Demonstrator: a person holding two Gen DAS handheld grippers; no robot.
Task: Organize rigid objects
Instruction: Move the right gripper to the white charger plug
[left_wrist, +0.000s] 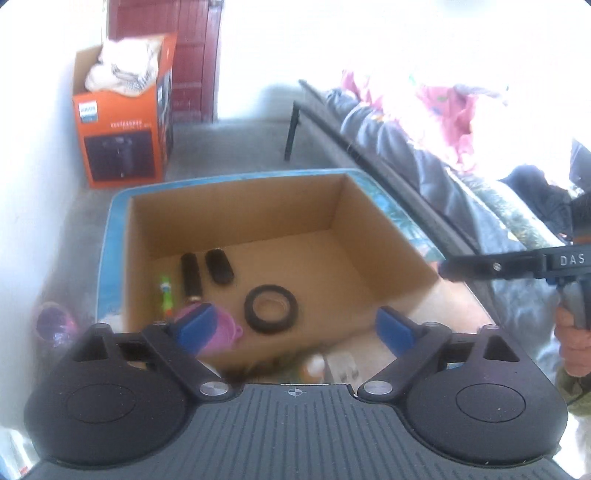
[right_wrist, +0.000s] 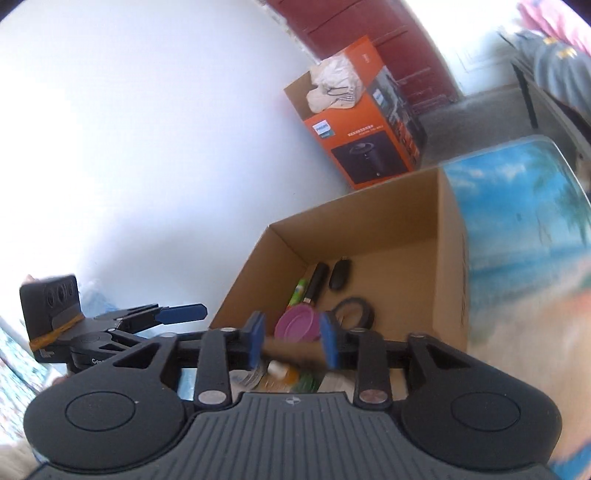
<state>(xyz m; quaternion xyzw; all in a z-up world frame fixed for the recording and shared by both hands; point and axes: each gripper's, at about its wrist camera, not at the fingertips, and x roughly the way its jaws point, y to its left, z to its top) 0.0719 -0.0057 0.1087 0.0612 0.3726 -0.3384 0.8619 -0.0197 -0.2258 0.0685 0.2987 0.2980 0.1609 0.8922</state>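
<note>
An open cardboard box (left_wrist: 236, 206) (right_wrist: 354, 236) stands on a table with a beach print. Inside lie a black tape ring (left_wrist: 270, 309) (right_wrist: 354, 312), a pink lid (left_wrist: 218, 328) (right_wrist: 298, 325), a black tube (left_wrist: 191, 275) (right_wrist: 317, 282), a black oval piece (left_wrist: 220, 266) (right_wrist: 340, 274) and a green pen-like item (left_wrist: 166, 293) (right_wrist: 297, 291). My left gripper (left_wrist: 295, 328) is open and empty above the box's near edge. My right gripper (right_wrist: 293, 341) is open and empty over the box's near wall. The left gripper shows in the right wrist view (right_wrist: 181, 313), the right one in the left wrist view (left_wrist: 454, 267).
An orange box (left_wrist: 122, 125) (right_wrist: 365, 122) with cloth in it stands on the floor by the white wall. A dark sofa (left_wrist: 424, 155) with clothes runs along the right. Small items (right_wrist: 284, 373) lie on the table in front of the cardboard box. The table (right_wrist: 517, 229) extends to the right.
</note>
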